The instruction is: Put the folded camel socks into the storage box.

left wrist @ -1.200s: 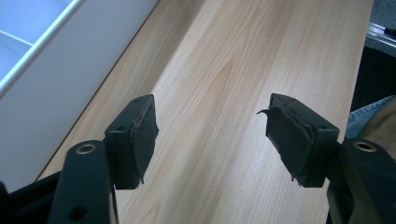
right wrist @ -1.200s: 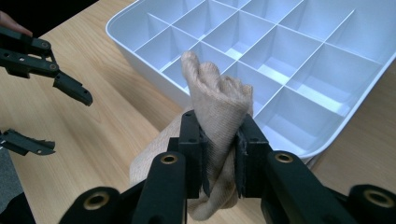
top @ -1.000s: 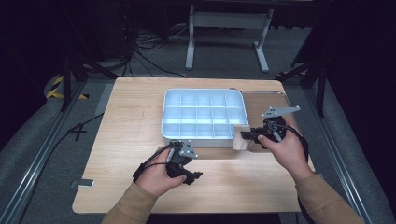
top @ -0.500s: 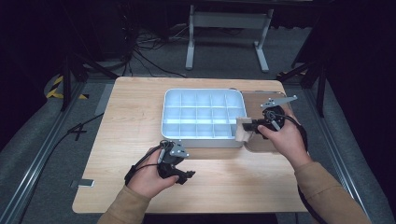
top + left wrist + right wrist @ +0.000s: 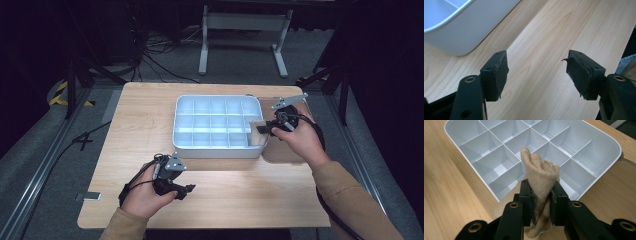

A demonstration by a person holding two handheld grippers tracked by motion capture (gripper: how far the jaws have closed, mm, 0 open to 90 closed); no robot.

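Note:
A white tray [image 5: 216, 150] divided into many small compartments sits on the wooden table, and its cells look bare [image 5: 596, 152]. My right gripper [image 5: 541, 200] is shut on a beige cloth [image 5: 541, 177], bunched upright between the jaws above the tray's near corner. In the high view the cloth [image 5: 259, 134] hangs over the tray's right front corner beside the right gripper [image 5: 267, 129]. My left gripper [image 5: 184, 191] rests low on the table in front of the tray, held in a hand. Its jaws stand apart over bare wood [image 5: 537, 75], with nothing between them.
A clear lid or flat cover [image 5: 282, 150] lies on the table just right of the tray. The wooden table [image 5: 140, 115] has bare room at the left and front. Dark floor, cables and a metal stand lie beyond the far edge.
The right gripper has carried the cloth slightly left, onto the tray's right front corner. The left gripper has stayed low in front of the tray, shifting only a little.

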